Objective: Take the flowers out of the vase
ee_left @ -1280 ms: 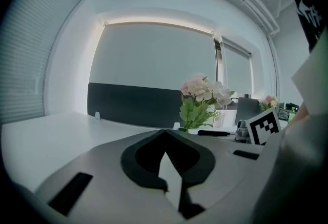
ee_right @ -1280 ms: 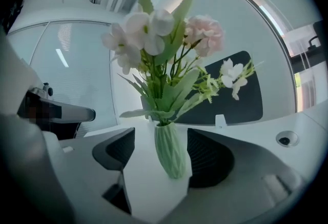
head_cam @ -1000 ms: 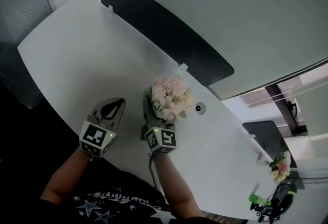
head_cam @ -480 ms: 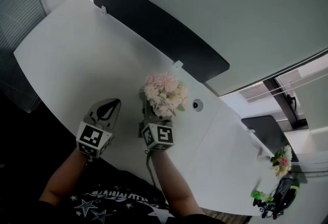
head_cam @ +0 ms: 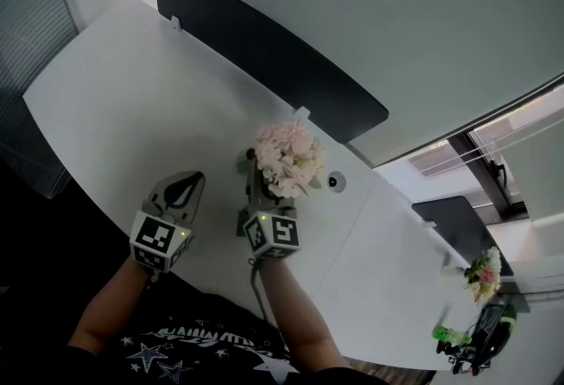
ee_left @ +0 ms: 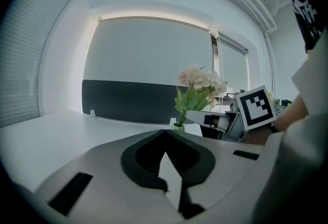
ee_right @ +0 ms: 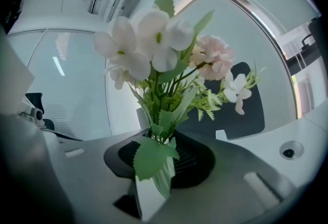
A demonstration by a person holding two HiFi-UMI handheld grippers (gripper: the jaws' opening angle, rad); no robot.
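Note:
A bunch of pale pink and white flowers [head_cam: 289, 154] with green leaves stands on the white desk [head_cam: 132, 92]. My right gripper [head_cam: 256, 182] reaches in under the blooms. In the right gripper view its jaws have just been closing and are now shut on the green stems [ee_right: 163, 115] at the tips [ee_right: 160, 138]. In the left gripper view a small green vase [ee_left: 179, 126] sits under the flowers [ee_left: 200, 78]; in the other views the vase is hidden. My left gripper [head_cam: 190, 179] rests to the left of the flowers, shut [ee_left: 165, 131] and holding nothing.
A dark divider panel [head_cam: 264, 48] runs along the desk's far edge. A round grommet [head_cam: 333, 181] sits in the desktop just right of the flowers. A second small bouquet [head_cam: 483, 273] and a green object [head_cam: 449, 339] lie at the far right.
The right gripper's jaws have narrowed around the stems under the blooms. The left gripper has stayed where it was.

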